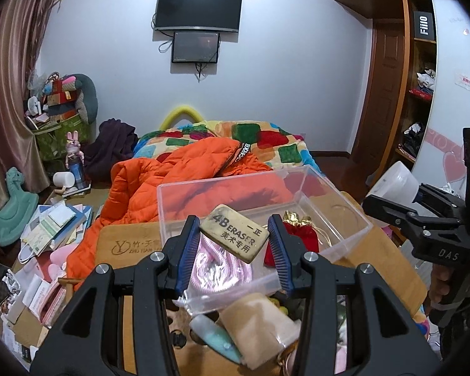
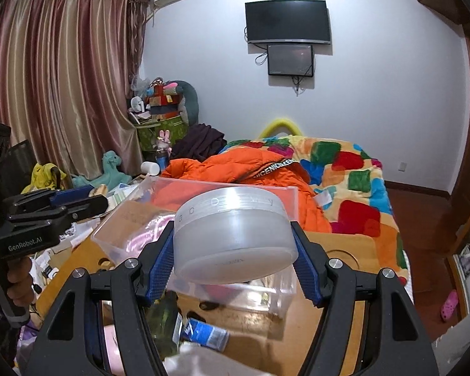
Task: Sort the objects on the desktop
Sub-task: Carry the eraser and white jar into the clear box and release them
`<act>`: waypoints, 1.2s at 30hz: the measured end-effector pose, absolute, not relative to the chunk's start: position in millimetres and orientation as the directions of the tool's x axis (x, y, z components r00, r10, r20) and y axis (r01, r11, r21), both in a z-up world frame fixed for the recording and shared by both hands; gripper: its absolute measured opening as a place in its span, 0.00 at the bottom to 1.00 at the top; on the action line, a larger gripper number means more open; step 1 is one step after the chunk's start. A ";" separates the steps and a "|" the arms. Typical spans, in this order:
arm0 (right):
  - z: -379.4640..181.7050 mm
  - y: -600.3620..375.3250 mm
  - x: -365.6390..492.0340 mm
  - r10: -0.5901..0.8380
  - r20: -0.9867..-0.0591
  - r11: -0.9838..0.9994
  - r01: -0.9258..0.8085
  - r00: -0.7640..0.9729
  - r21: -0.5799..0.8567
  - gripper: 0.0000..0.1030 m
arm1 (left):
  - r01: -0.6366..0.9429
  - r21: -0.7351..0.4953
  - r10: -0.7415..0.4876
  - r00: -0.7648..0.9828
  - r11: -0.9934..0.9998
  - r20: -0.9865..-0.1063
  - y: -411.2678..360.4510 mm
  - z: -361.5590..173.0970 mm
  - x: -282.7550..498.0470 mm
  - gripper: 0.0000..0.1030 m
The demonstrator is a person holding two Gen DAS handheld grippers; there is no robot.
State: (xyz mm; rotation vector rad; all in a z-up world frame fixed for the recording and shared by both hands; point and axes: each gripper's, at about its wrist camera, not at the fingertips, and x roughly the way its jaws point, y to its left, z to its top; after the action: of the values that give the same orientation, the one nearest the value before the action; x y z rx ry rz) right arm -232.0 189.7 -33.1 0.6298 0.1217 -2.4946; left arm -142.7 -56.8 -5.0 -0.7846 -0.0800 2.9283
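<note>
My left gripper [image 1: 235, 238] is shut on a worn yellowish 4B eraser [image 1: 235, 232] and holds it over the clear plastic box [image 1: 338, 200]. The box holds a pink bag [image 1: 216, 269] and a red and gold pouch [image 1: 293, 235]. My right gripper [image 2: 235, 250] is shut on a round translucent white container [image 2: 235, 235] and holds it above the same box [image 2: 134, 206]. The right gripper with the container [image 1: 394, 178] also shows at the right edge of the left wrist view. The left gripper [image 2: 78, 200] shows at the left of the right wrist view.
The box stands on a bamboo desk board [image 1: 122, 247] beside a bed with an orange jacket [image 1: 178, 175]. Small items lie near me on the board: a tan roll [image 1: 260, 322], a pale green tube [image 1: 216, 335], a blue packet [image 2: 203, 332]. Papers [image 1: 53, 225] clutter the left.
</note>
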 end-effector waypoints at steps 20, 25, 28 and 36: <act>-79.3 158.2 -285.5 -0.499 -0.574 -0.822 0.565 -0.650 0.074 0.62 | -0.092 -0.094 0.131 -0.779 -0.991 -0.613 -60.5 -45.7 -190.8 0.43; -91.6 148.9 -289.2 -0.492 -0.601 -0.816 0.574 -0.630 0.067 0.63 | -0.091 -0.091 0.128 -0.761 -0.992 -0.636 -59.8 -55.4 -197.5 0.43; -93.6 144.4 -288.6 -0.470 -0.603 -0.819 0.573 -0.644 0.026 0.63 | -0.092 -0.084 0.125 -0.759 -0.992 -0.638 -58.4 -57.8 -198.3 0.43; -93.3 143.4 -290.6 -0.465 -0.601 -0.822 0.570 -0.650 0.019 0.63 | -0.095 -0.049 0.104 -0.762 -0.994 -0.639 -49.9 -60.9 -198.6 0.45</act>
State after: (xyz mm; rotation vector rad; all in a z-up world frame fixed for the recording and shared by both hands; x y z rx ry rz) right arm -290.6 143.4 -93.3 0.8157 0.2296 -2.4170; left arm -198.6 -49.9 -60.9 -1.0353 -0.0207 2.8536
